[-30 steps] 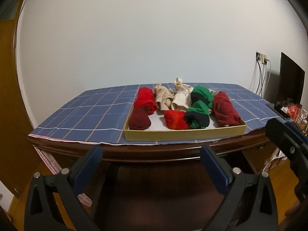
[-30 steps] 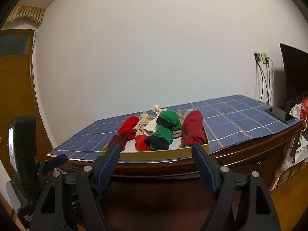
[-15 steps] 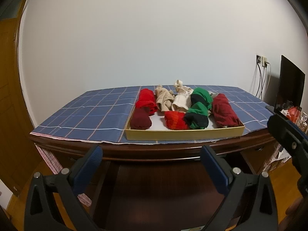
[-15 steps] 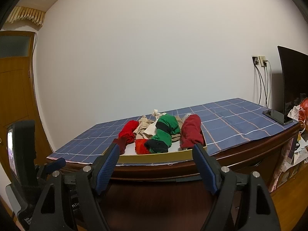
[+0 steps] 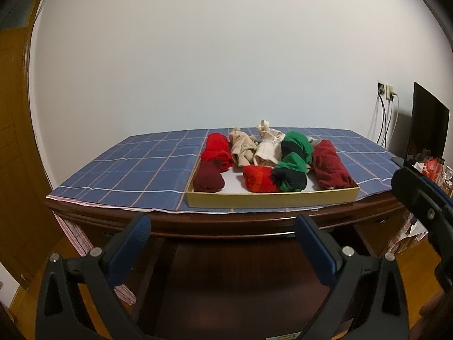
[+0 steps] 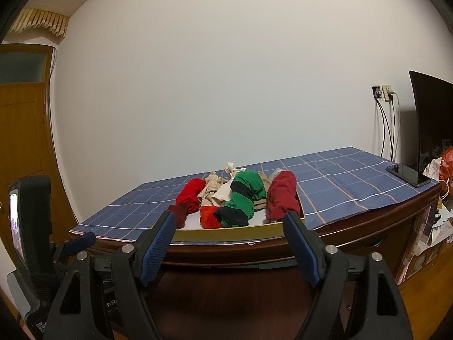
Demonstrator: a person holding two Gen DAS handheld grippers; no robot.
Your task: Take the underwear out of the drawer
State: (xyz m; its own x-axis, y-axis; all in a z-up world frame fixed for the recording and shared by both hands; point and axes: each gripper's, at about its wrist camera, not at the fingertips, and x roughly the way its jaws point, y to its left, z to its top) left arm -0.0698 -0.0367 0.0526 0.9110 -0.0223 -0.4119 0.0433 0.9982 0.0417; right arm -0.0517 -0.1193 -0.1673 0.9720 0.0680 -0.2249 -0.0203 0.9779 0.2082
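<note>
A shallow yellow drawer [image 5: 271, 199] sits on the blue checked cloth [image 5: 136, 170], holding several rolled pieces of underwear. These include a bright red roll [image 5: 216, 148], a small maroon one [image 5: 209, 180], a beige one [image 5: 240, 148], a green-and-black one [image 5: 293, 164] and a large dark red roll [image 5: 329, 164]. My left gripper [image 5: 222, 221] is open and empty, short of the desk's front edge. My right gripper [image 6: 230, 218] is also open and empty, level with the drawer [image 6: 226, 231] but in front of the desk. Neither touches any cloth.
A dark wooden desk [image 5: 254, 226] carries the cloth. A black monitor [image 6: 430, 124] stands at the desk's right end, with cables and a wall socket [image 5: 386, 90] behind. A wooden door [image 5: 14, 141] is on the left, clutter [image 5: 430, 167] on the right.
</note>
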